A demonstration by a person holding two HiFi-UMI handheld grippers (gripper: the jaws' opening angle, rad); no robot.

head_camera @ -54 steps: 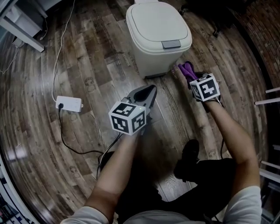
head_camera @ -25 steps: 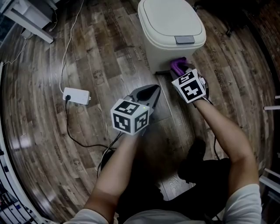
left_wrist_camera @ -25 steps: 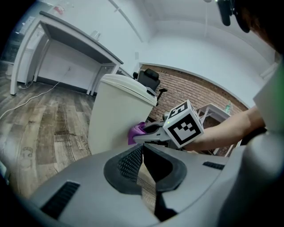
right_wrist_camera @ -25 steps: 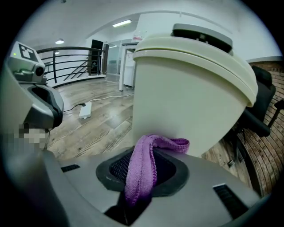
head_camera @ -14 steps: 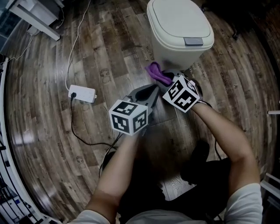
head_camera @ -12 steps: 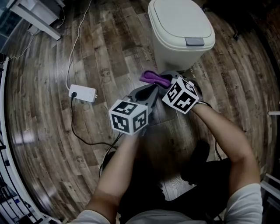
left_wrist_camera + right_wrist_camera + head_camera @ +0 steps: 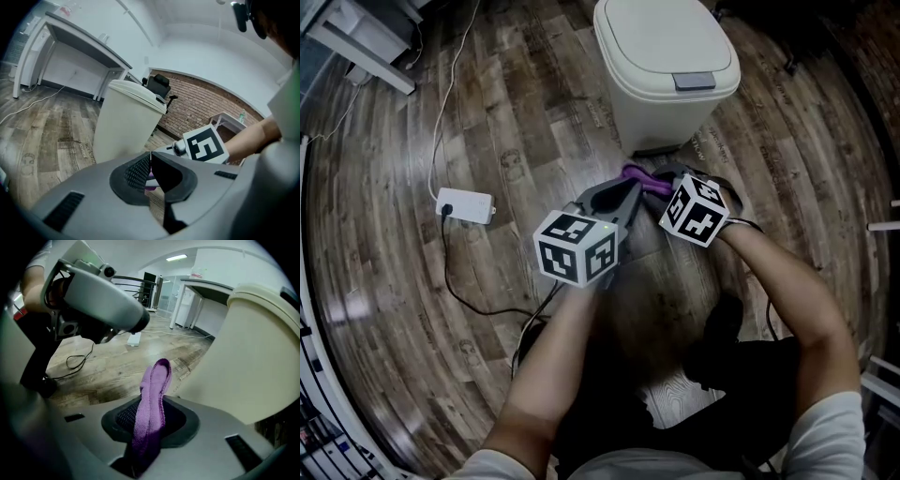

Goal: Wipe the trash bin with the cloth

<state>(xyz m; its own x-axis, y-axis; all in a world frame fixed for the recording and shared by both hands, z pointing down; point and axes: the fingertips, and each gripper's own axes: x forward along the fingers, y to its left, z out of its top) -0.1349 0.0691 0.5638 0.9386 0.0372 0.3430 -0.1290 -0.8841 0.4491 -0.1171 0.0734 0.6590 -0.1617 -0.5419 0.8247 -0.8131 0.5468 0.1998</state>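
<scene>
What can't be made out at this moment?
Whether the cloth touches the trash bin: in the head view the right gripper and its cube cover part of the spot, and the right gripper view only shows the tip overlapping the bin's edge.
The cloth's lower end: right gripper view, lost between the shut jaws.
The trash bin's foot: left gripper view, behind the left gripper body.
The power strip sockets: head view, too small.

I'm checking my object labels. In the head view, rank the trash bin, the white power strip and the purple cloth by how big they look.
1. trash bin, by far the largest.
2. white power strip.
3. purple cloth: only a sliver shows, so its full size is unsure.
</scene>
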